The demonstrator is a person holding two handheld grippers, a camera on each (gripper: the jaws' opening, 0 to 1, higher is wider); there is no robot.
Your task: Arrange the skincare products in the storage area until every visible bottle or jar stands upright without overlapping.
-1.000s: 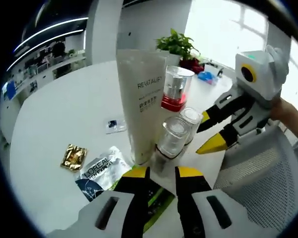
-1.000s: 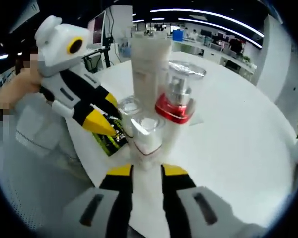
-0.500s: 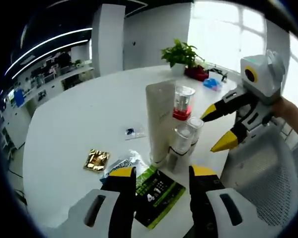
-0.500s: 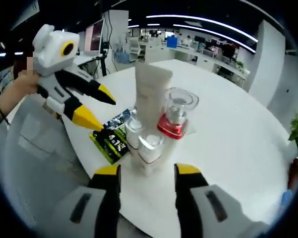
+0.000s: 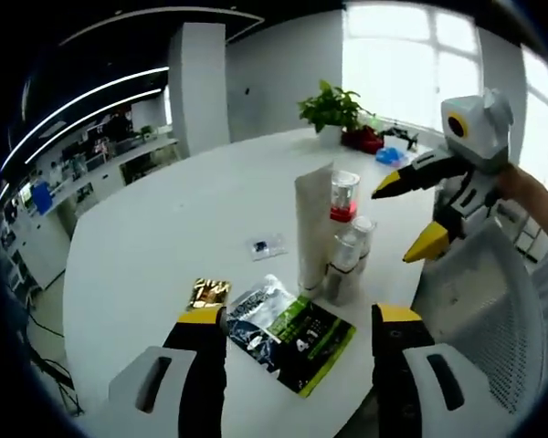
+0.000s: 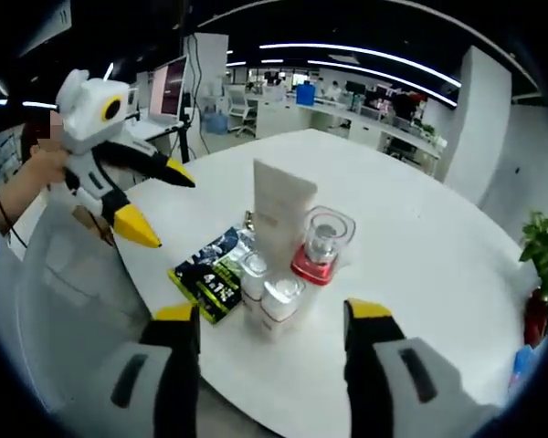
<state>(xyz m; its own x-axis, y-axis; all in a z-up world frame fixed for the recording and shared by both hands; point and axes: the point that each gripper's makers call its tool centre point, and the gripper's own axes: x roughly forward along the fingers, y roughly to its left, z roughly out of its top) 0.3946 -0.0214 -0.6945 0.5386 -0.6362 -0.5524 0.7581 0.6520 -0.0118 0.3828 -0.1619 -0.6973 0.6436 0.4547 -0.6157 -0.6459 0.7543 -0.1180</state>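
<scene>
On the round white table (image 5: pixel 164 210) a tall white tube (image 5: pixel 312 228) stands upright, a clear-capped bottle with a red base (image 5: pixel 344 196) close behind it. Two small clear-capped bottles (image 5: pixel 361 233) (image 5: pixel 345 257) stand beside them. My left gripper (image 5: pixel 301 319) is open and held back from the cluster, above flat sachets. The right gripper (image 5: pixel 409 217) hangs open to the right of the bottles. In the right gripper view, the tube (image 6: pixel 281 205), red-based bottle (image 6: pixel 320 242) and small bottles (image 6: pixel 254 274) (image 6: pixel 281 297) stand ahead of my open right gripper (image 6: pixel 271 315); the left gripper (image 6: pixel 160 203) is open at left.
A green-black sachet (image 5: pixel 297 339), a silver-blue sachet (image 5: pixel 256 306), a gold sachet (image 5: pixel 208 293) and a small clear packet (image 5: pixel 265 246) lie flat near the table's edge. A mesh chair (image 5: pixel 475 301) stands by the table. A potted plant (image 5: pixel 333 105) sits at the far side.
Both views have pulled back from the bottle cluster, which now looks smaller and farther. Both grippers' jaws have spread wider. The bottles stand as before.
</scene>
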